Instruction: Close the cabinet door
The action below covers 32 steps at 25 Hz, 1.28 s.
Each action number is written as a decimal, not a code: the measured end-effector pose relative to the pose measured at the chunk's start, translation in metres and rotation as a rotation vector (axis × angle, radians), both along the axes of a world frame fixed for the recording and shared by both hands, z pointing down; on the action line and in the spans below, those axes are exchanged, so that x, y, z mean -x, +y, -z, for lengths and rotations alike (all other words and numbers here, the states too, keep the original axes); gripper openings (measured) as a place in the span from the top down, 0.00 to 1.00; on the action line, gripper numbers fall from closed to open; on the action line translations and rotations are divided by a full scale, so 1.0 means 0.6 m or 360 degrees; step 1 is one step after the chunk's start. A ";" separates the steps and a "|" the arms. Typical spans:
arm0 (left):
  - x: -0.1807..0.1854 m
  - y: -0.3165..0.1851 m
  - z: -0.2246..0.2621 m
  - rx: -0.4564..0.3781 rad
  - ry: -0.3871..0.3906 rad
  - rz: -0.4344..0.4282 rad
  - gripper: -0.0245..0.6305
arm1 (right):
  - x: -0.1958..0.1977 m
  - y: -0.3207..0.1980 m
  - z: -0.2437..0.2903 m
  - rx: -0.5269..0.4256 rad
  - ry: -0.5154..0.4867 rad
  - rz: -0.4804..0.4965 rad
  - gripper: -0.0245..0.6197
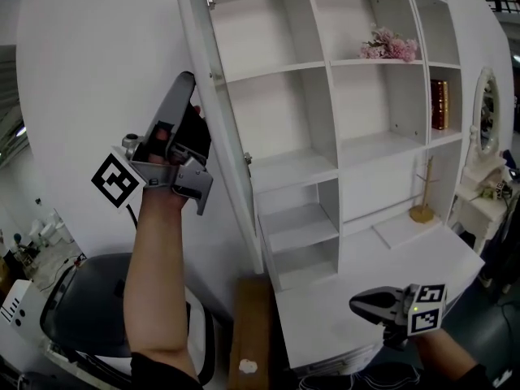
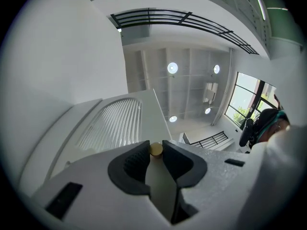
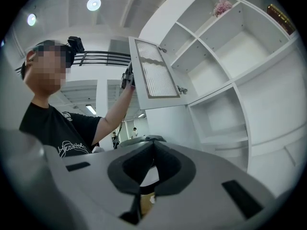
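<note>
The white cabinet door (image 1: 213, 112) stands swung out from the open shelf unit (image 1: 321, 65). My left gripper (image 1: 188, 94) reaches up along the door's outer face. In the left gripper view, the gripper (image 2: 154, 145) has its pads pressed on the door's small gold knob (image 2: 156, 150), below the ribbed glass panel (image 2: 112, 123). My right gripper (image 1: 362, 304) hangs low at the right over the desk top, jaws together with nothing in them (image 3: 152, 144). The right gripper view shows the door (image 3: 156, 75) held by the raised arm.
Pink flowers (image 1: 390, 45), a brown box (image 1: 439, 104) and a gold stand (image 1: 422, 203) sit on the shelves. A white desk top (image 1: 349, 315) juts out below. A cardboard box (image 1: 252, 331) and a black chair (image 1: 89, 307) stand on the floor at left. An oval mirror (image 1: 487, 112) hangs at right.
</note>
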<state>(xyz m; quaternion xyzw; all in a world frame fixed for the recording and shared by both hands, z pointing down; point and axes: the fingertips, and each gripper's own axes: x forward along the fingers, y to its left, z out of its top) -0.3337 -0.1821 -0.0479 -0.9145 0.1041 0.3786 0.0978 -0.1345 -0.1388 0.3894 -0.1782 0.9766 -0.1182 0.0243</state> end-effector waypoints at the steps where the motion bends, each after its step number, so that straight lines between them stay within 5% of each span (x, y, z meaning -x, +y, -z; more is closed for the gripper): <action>1: -0.002 0.001 0.001 -0.0001 -0.0004 0.0002 0.83 | 0.003 0.001 0.000 0.0002 -0.0001 0.0004 0.96; 12: -0.015 0.009 0.002 -0.0025 -0.0021 0.0058 0.83 | 0.014 -0.010 0.001 0.0018 -0.0003 0.0062 0.96; 32: -0.136 -0.018 -0.004 -0.0125 -0.0257 0.0502 0.83 | -0.032 -0.129 0.057 -0.0024 -0.0139 0.0205 0.96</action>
